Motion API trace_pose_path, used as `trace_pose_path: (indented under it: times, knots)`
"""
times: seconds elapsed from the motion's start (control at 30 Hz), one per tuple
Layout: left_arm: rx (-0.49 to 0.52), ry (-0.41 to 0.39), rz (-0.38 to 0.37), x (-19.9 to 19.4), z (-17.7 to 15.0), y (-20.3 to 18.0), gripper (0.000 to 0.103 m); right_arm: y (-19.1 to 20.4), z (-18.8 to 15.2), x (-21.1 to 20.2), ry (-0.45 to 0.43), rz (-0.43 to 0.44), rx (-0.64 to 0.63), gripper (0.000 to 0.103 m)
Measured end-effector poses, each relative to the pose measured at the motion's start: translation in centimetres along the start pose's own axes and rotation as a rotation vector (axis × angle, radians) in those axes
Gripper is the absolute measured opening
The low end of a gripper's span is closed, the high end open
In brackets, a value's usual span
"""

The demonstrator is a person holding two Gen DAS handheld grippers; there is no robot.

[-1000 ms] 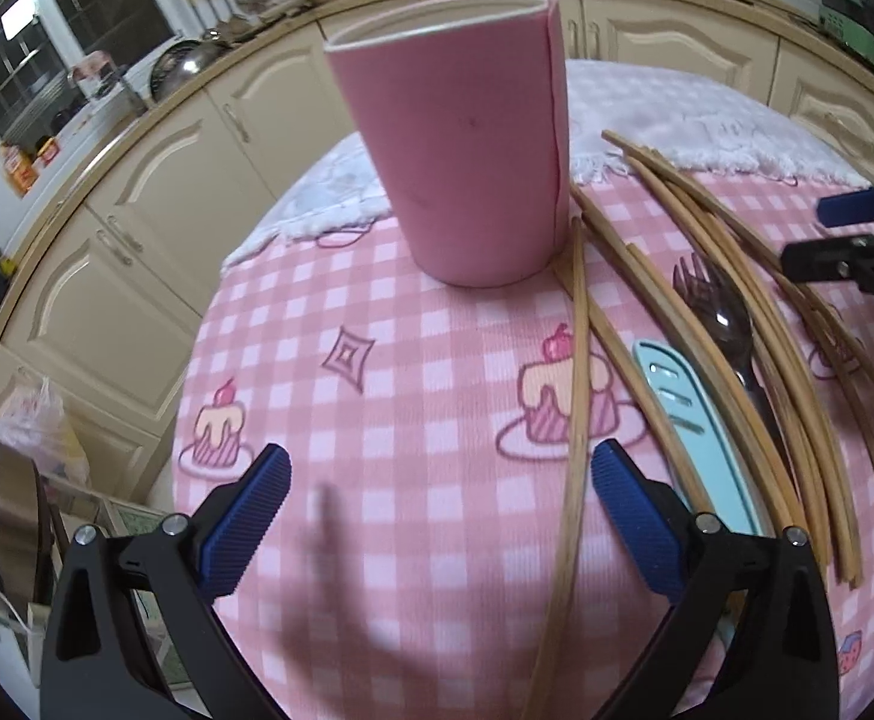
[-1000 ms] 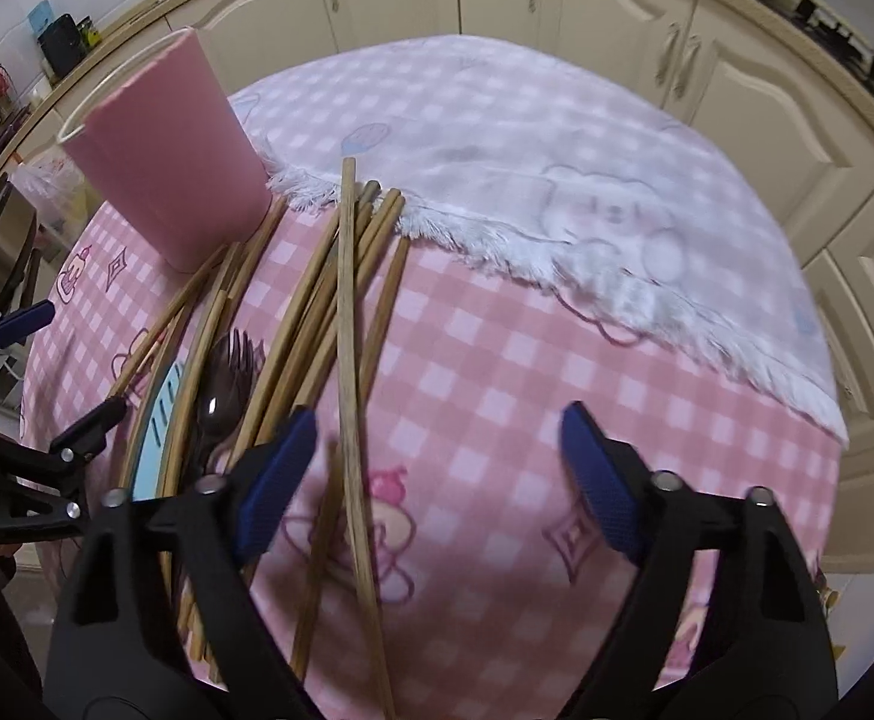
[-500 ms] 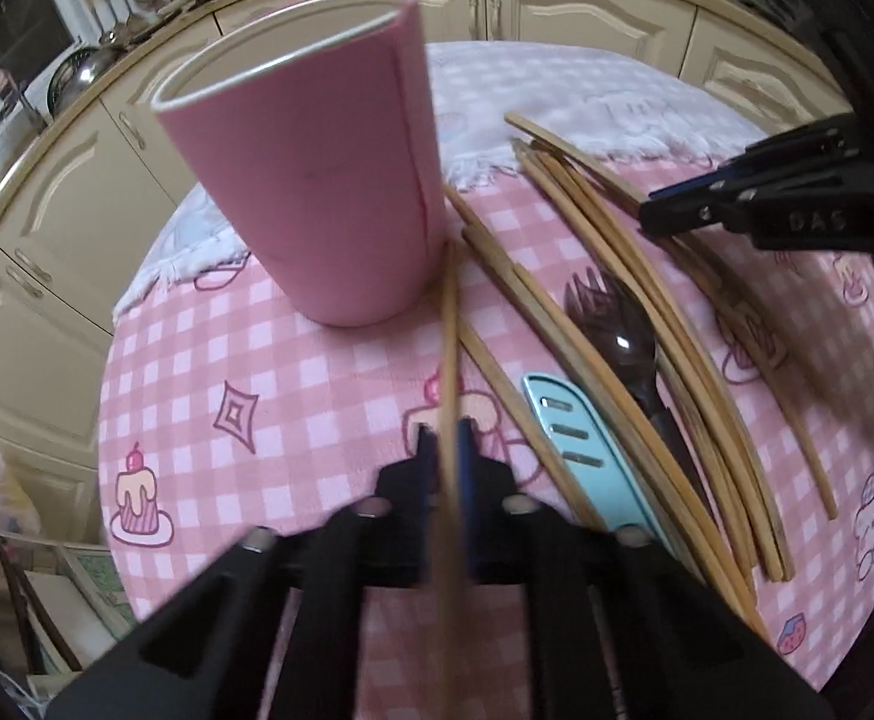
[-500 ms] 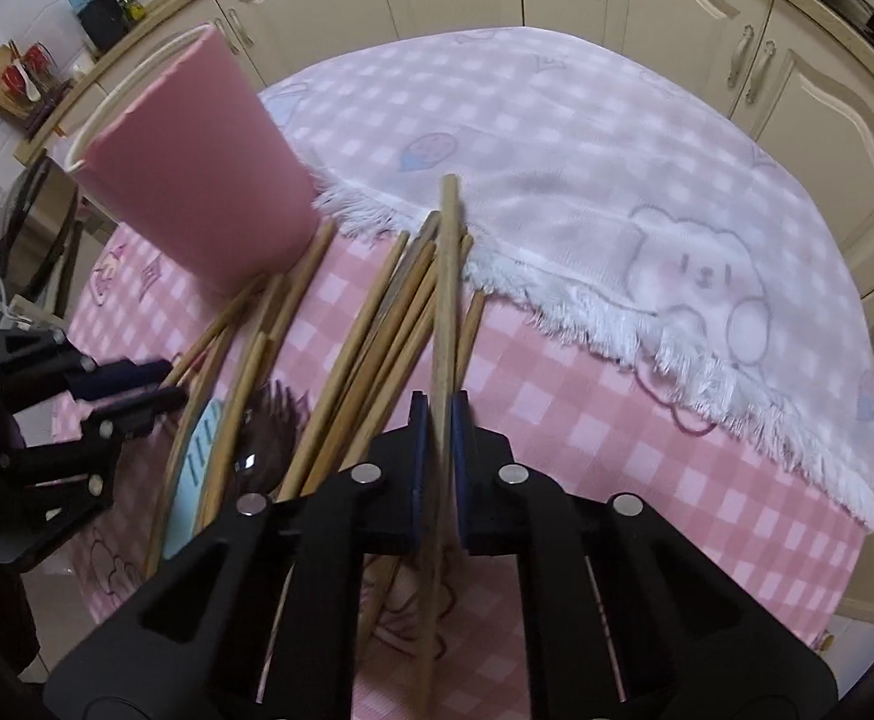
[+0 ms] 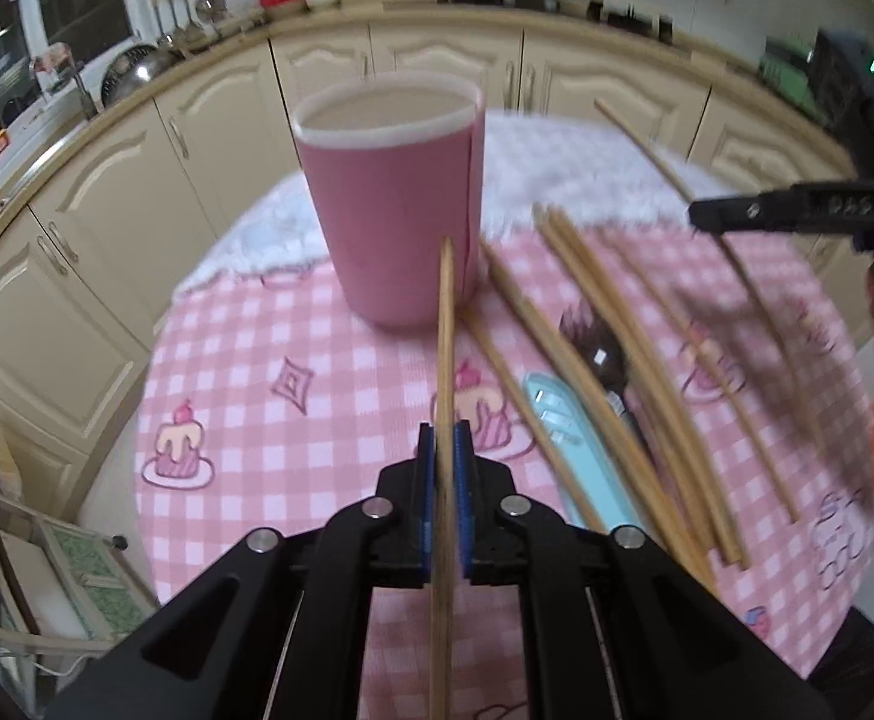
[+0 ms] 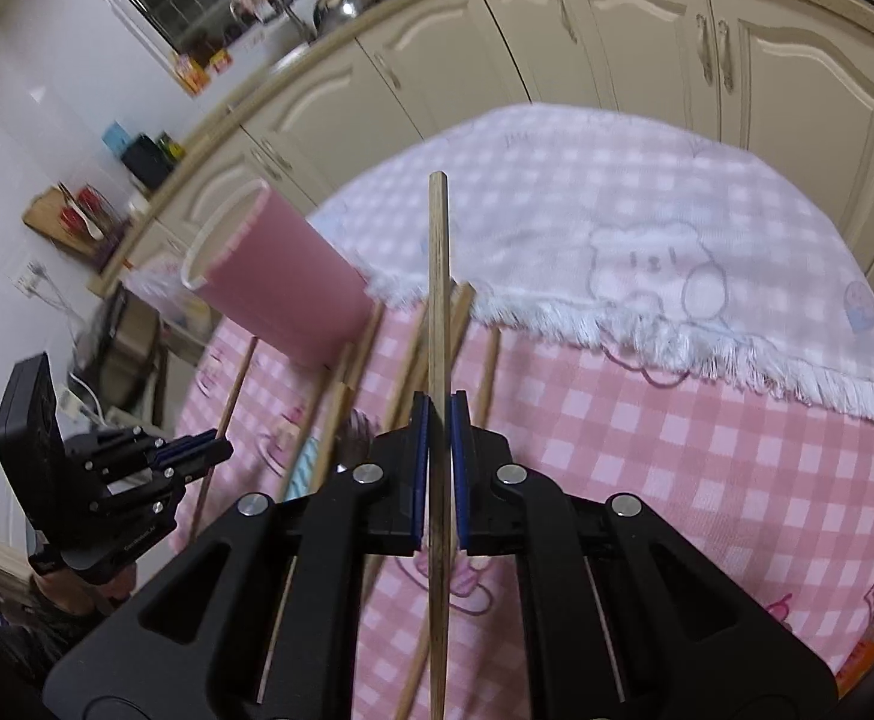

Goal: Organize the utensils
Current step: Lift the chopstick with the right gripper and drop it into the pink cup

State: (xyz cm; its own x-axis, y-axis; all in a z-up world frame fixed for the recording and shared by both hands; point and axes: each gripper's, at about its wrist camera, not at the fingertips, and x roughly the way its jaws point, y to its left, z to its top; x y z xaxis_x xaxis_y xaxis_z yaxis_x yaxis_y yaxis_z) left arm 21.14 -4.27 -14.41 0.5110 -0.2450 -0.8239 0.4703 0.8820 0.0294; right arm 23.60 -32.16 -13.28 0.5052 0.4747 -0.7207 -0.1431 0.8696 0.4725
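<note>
Now both tongs, left (image 5: pixel 444 438) and right (image 6: pixel 439 414), tilt downward, each clamping a chopstick (image 5: pixel 445 330).

Desk (image 5: pixel 245 396) covered by a pink checked cloth with cake prints; a white fringed cloth (image 6: pixel 646 222) overlaps its far part. Standing upright on it: one pink cup (image 5: pixel 392 204). Lying beside the cup: loose wooden chopsticks (image 5: pixel 604 372), a dark fork (image 5: pixel 595 342), a pale blue utensil (image 5: pixel 568 438).
</note>
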Motion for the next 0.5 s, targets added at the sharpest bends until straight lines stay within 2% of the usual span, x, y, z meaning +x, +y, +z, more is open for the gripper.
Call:
trace_pose_path:
  times: [0.13,0.33,0.43,0.5]
  knots:
    - [-0.041,-0.132,-0.007,-3.1,1.4,0.4,0.006,1.2,1.1,-1.6,-0.091,0.045,-0.007,0.007]
    - [-0.148,-0.411,-0.006,-8.6,4.6,2.1,0.006,4.8,3.6,-4.5,-0.26,0.095,-0.056,0.007]
    - [-0.171,-0.498,0.012,-10.5,6.3,2.5,0.006,7.3,5.3,-5.6,-0.343,0.093,-0.11,0.007]
    - [-0.18,-0.538,0.012,-11.3,7.9,2.8,0.006,8.9,6.4,-5.9,-0.38,0.124,-0.136,0.008]
